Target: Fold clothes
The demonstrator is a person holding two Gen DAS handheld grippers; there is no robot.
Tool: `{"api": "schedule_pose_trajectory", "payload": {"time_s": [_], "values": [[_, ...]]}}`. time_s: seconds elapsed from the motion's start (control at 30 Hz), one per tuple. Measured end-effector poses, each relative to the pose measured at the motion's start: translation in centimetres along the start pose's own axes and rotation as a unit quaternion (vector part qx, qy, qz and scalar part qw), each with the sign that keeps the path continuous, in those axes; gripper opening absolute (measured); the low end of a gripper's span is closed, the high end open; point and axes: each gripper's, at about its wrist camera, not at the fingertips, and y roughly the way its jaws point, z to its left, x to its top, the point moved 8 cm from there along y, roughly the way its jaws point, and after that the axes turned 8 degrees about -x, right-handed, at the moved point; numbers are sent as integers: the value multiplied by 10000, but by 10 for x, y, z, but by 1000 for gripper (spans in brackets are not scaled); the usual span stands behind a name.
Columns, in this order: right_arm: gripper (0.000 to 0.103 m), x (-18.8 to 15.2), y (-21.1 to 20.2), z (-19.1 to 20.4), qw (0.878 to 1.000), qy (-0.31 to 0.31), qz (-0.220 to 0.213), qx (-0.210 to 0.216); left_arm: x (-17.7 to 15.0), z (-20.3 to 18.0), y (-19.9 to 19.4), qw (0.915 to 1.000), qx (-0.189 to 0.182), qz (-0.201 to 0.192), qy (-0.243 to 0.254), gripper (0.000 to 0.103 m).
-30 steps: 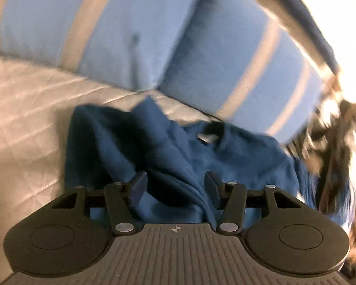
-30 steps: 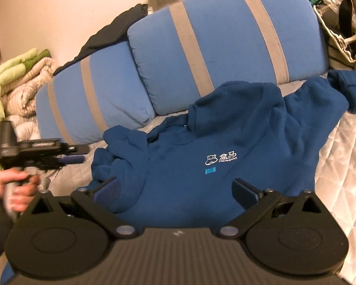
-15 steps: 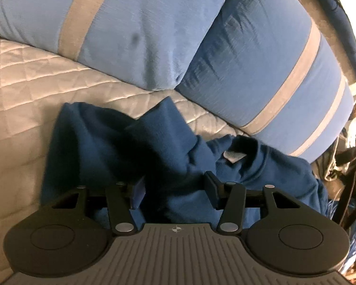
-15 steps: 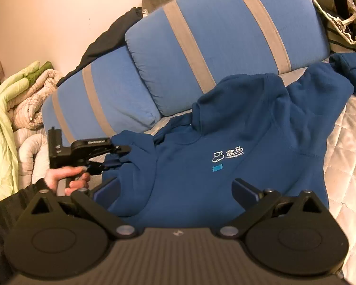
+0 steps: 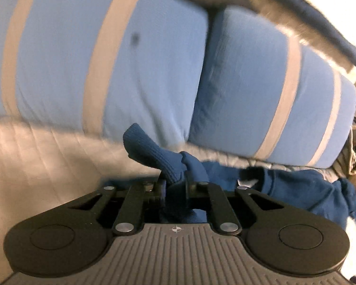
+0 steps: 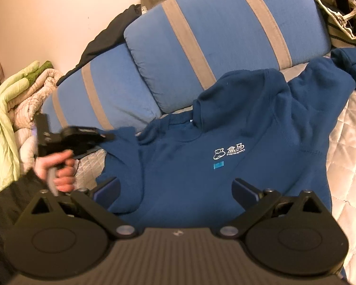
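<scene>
Fabric sits pinched in the left hand-held gripper [image 5: 175, 185] — its jaws are closing on the ribbed cuff [image 5: 154, 152] of the navy hoodie [image 6: 237, 156], with the cuff bunched between the fingers and poking up past the tips. Left wrist view is motion-blurred, but the pads clearly press on the cloth. From the right wrist view, that same left hand-held gripper [image 6: 99, 137] shows at the hoodie's sleeve end, carried by a hand [image 6: 59, 168] in a dark sleeve [image 6: 9, 204]. Right hand-held gripper [image 6: 175, 187] is spread wide, nothing between the fingers, hovering over the hoodie's lower front. Hoodie lies front-up on the quilted bed cover [image 6: 348, 166], white logo [image 6: 227, 150] and small blue patch visible on the chest, hood flopped over toward the logo side, other sleeve stretched out toward the upper right of the view with its cuff folded back. Hoodie's top edge lies just beside two blue pillows with grey stripes [image 6: 213, 38] at the head of the bed — a dark garment [image 6: 106, 40] is draped over the top of the left one. Pale green and beige bedding [image 6: 9, 99] is heaped at the far left, bags [image 6: 341, 7] are piled at the upper right corner.
</scene>
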Motion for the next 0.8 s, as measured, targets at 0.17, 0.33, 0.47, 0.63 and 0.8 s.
{"api": "schedule_pose_trajectory", "payload": {"time_s": [0.17, 0.33, 0.47, 0.63, 0.8], "values": [[103, -1, -1, 1, 10000, -7, 0, -4, 19, 22, -61, 9957, 572, -344, 642, 14], [103, -1, -1, 1, 10000, -58, 15, -7, 15, 80, -115, 9884, 1370, -434, 491, 14], [103, -1, -3, 1, 10000, -43, 6, -1, -9, 130, -160, 9822, 1824, -401, 193, 14], [103, -2, -3, 4, 10000, -86, 34, 11, -49, 188, -219, 9668, 2503, -369, -359, 14], [103, -2, -3, 6, 9999, -126, 45, 53, -103, 251, -267, 9276, 3549, -214, -1149, 14]]}}
